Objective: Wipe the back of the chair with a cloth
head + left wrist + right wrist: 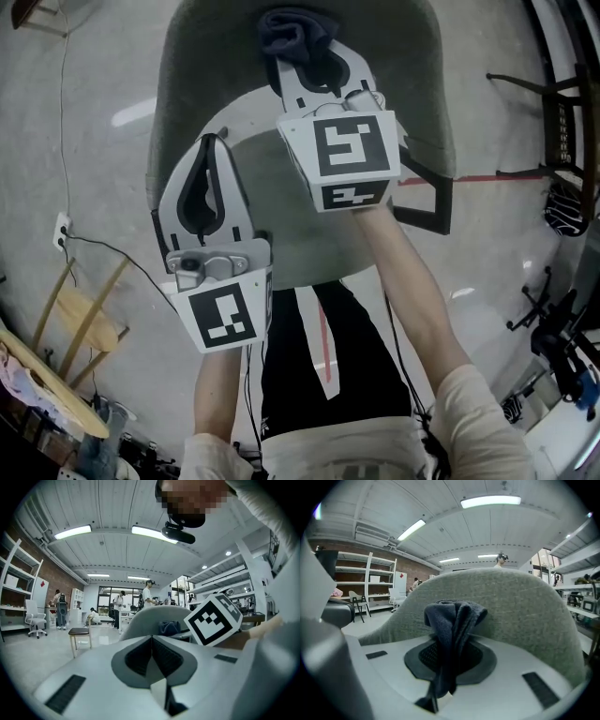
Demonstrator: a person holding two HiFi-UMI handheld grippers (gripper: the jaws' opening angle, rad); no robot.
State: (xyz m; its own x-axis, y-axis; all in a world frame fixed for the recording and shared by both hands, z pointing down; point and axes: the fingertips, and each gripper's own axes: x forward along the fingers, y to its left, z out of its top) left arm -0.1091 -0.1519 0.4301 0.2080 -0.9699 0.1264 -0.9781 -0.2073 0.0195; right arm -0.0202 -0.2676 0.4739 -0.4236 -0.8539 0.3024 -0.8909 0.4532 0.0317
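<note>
Fingers (424, 657) of the right gripper (305, 66) were clamped on the dark cloth (452, 616). The cloth bunched up past the fingertips, directly in front of the grey chair back (520, 606); contact could not be confirmed. The left gripper (210, 150) was empty, its jaws pressed together.

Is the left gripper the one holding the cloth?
No, the left gripper has its jaws together on nothing, while the dark cloth is pinched in the right gripper.
</note>
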